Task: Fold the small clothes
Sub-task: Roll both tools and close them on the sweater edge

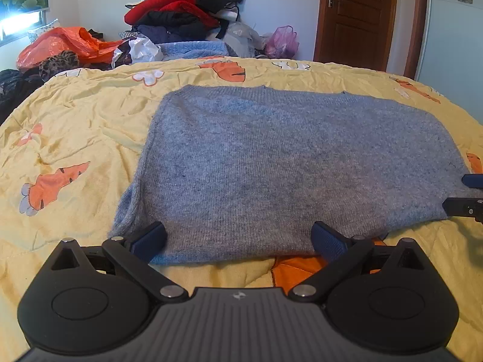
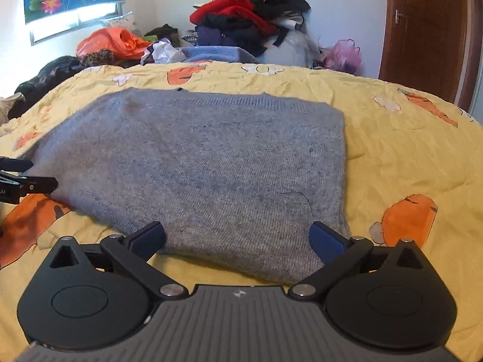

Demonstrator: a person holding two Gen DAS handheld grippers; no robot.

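A grey-blue knitted sweater (image 1: 271,166) (image 2: 211,166) lies folded into a flat rectangle on the yellow bedspread (image 1: 75,126) (image 2: 407,150). My left gripper (image 1: 238,238) is open at the sweater's near edge toward its left end, its blue pads spread wide with knit fabric between them but not pinched. My right gripper (image 2: 237,238) is open the same way at the near edge toward the right end. In each wrist view the other gripper shows as a dark tip at the side edge of the picture, beside the sweater.
A tall heap of red, black and blue clothes (image 1: 187,15) (image 2: 250,15) rises behind the bed. Orange plastic bags (image 1: 60,45) (image 2: 111,42) and a purple bag (image 1: 282,40) lie beside it. A brown door (image 1: 356,15) stands at the right.
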